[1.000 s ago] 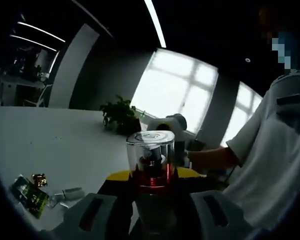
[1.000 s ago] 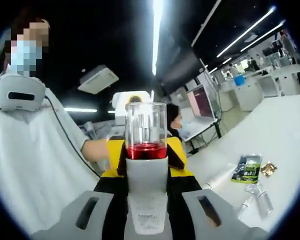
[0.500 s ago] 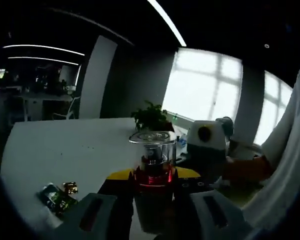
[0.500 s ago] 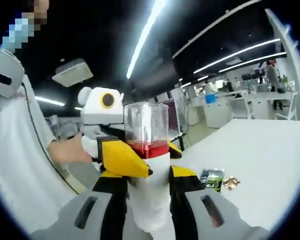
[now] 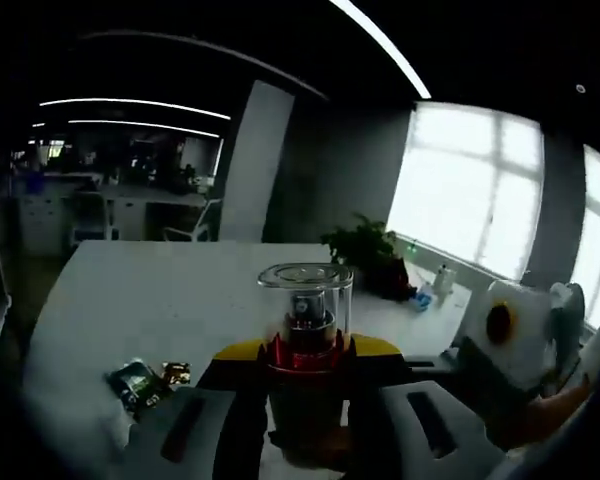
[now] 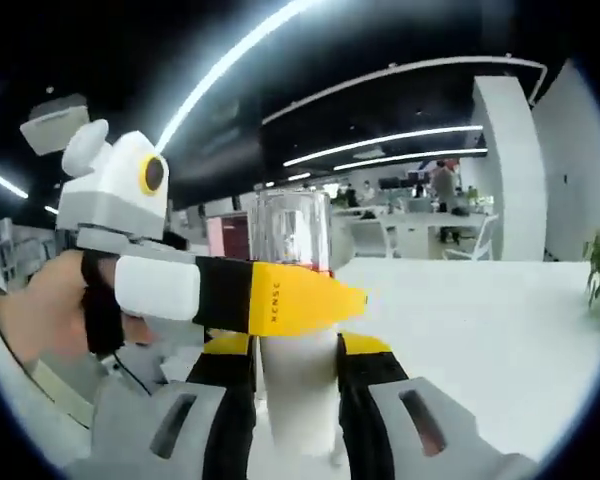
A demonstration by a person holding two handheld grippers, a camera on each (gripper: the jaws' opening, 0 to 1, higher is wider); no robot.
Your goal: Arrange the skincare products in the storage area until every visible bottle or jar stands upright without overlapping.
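Left tool (image 5: pixel 302 440) had its jaws closed on a bottle (image 5: pixel 304 340), holding it upright above the surface (image 5: pixel 170 300). That bottle had a clear, glassy cylindrical cap over a red collar and a pale, smooth body; any print on it was too dark to read from the left gripper view. Right tool (image 6: pixel 296 430) gripped the same bottle (image 6: pixel 298 400) lower down on its white body, and from the right gripper view the left tool (image 6: pixel 250 296) crossed in from the left, its yellow jaw tip lying across the bottle at the collar. Small dark lettering ran along that yellow tip, too small to read with certainty. A hand (image 6: pixel 40 310) wrapped the white handle behind it.

Down on the white, matte surface lay a dark green packet (image 5: pixel 135 383) with a small gold-foil wrapper (image 5: pixel 175 372) just beside it. A potted plant (image 5: pixel 365 250) stood at the far edge near bright windows (image 5: pixel 460 190). Long ceiling light strips (image 6: pixel 230 65) ran overhead, and desks and chairs (image 6: pixel 420 225) sat farther back in the dim office.
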